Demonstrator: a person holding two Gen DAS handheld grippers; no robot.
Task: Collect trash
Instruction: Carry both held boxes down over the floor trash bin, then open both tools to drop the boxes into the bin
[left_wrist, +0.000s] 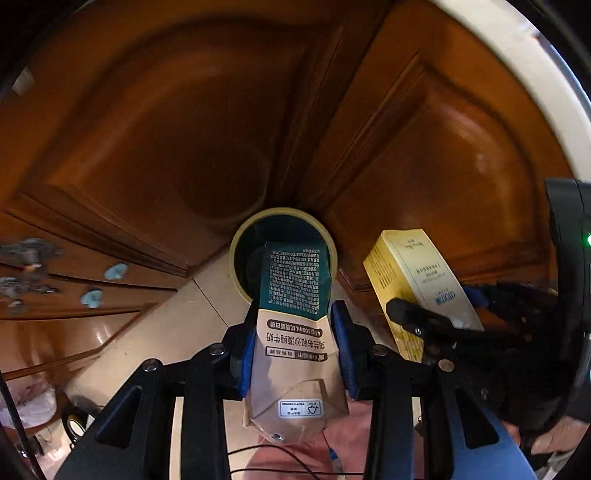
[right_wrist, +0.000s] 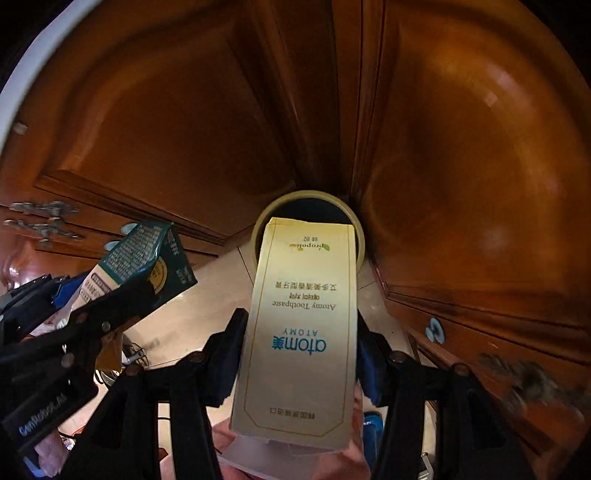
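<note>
My left gripper (left_wrist: 293, 347) is shut on a teal and beige milk carton (left_wrist: 295, 332), whose far end hangs over the mouth of a round beige bin (left_wrist: 236, 254) on the floor. Beside it, my right gripper (right_wrist: 299, 354) is shut on a long yellow toothpaste box (right_wrist: 299, 332); its far end reaches over the same bin (right_wrist: 258, 225). In the left wrist view the toothpaste box (left_wrist: 410, 277) shows at the right. The right wrist view has the milk carton (right_wrist: 147, 258) at the left. The bin's inside is dark.
Brown wooden cabinet doors (left_wrist: 166, 129) rise right behind the bin, and drawers with pale blue knobs (left_wrist: 116, 271) stand to the left. Beige floor tiles (left_wrist: 192, 332) lie around the bin. A white countertop edge (left_wrist: 535, 74) curves across the upper right.
</note>
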